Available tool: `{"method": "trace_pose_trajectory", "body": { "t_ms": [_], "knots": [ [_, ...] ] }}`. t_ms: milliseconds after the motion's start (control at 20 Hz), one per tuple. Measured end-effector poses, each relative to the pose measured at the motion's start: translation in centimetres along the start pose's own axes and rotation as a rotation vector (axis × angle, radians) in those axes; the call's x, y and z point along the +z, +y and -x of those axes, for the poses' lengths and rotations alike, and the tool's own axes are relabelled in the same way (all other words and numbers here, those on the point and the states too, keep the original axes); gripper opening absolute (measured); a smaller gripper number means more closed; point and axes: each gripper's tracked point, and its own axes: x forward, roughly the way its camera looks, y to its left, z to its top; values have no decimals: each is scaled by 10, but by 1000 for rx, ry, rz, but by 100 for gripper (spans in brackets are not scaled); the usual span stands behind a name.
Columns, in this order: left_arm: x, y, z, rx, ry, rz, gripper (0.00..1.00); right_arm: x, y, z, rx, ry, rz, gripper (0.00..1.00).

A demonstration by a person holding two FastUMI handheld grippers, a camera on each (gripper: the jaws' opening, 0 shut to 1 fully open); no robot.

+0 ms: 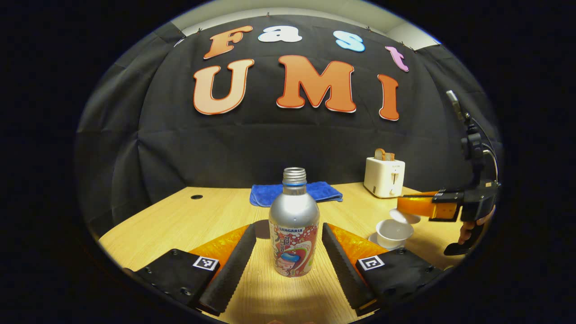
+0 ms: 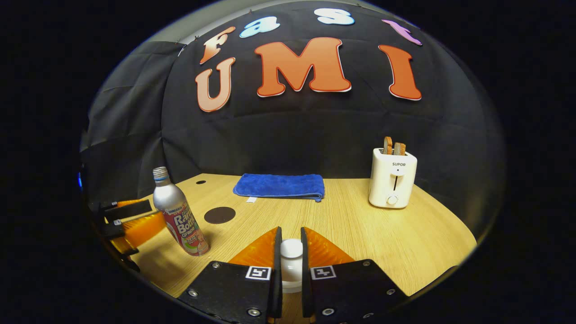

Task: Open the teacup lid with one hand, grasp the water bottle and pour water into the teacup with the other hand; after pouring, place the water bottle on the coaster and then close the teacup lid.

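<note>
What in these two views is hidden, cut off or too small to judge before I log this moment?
- Water level in the water bottle: opaque body, both views.
- Inside of the teacup: left gripper view, too small and far to see.
- Teacup lid: right gripper view, sides covered by the right gripper fingers.
- Coaster: left gripper view, mostly behind the bottle.

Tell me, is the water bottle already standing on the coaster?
No. In the right gripper view the water bottle stands on bare table, with the dark round coaster lying apart beside it.
</note>
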Motion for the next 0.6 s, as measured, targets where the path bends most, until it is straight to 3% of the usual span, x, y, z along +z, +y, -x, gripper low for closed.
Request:
{"method": "trace_pose_trajectory", "body": {
  "t_ms": [600],
  "knots": [
    [-36,-11,-44,-8,117,3,97,31,-29,26,-62,-69,29,17]
  ]
}}
